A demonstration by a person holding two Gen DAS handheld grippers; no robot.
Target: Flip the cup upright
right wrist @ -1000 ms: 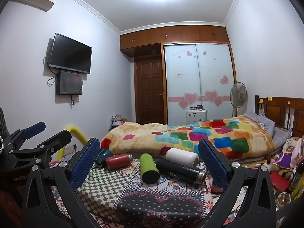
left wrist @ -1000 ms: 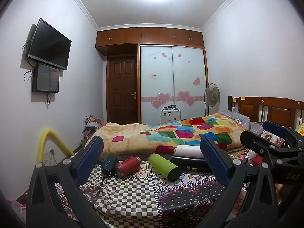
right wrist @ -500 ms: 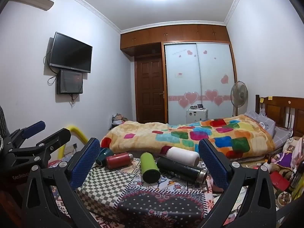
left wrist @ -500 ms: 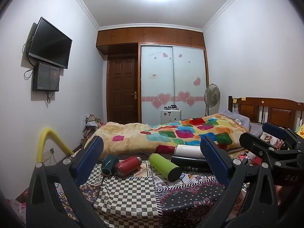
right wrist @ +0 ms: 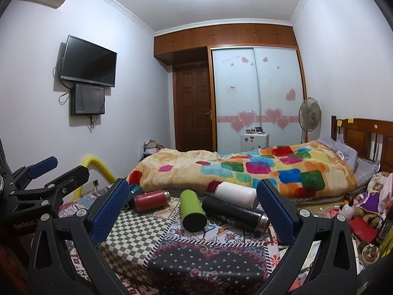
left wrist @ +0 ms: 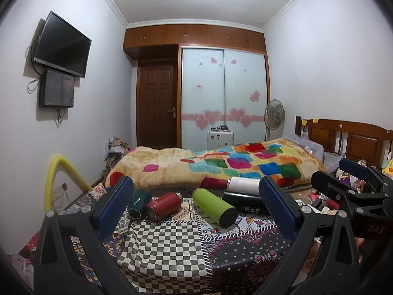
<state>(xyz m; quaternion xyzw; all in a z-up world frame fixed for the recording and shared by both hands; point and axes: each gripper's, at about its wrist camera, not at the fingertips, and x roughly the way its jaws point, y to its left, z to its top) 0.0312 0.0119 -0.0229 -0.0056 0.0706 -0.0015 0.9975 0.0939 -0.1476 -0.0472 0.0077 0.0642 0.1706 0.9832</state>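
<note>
Patterned cloth (right wrist: 137, 231) at lower centre carries five cups laid on their sides, none yet stood up. Nearest lies the green cup (right wrist: 192, 210), base toward the camera. Both the right gripper (right wrist: 194, 212) and left gripper (left wrist: 196, 205) are held spread wide and empty, short of the row, presumably for approach.

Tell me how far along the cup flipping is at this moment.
Nothing looks done: the teal cup, red bottle, green bottle, black flask and white bottle all lie on their sides on the patterned cloth. Nothing is in hand: left tongs and right tongs are open, short of them. Every flip remains.
</note>
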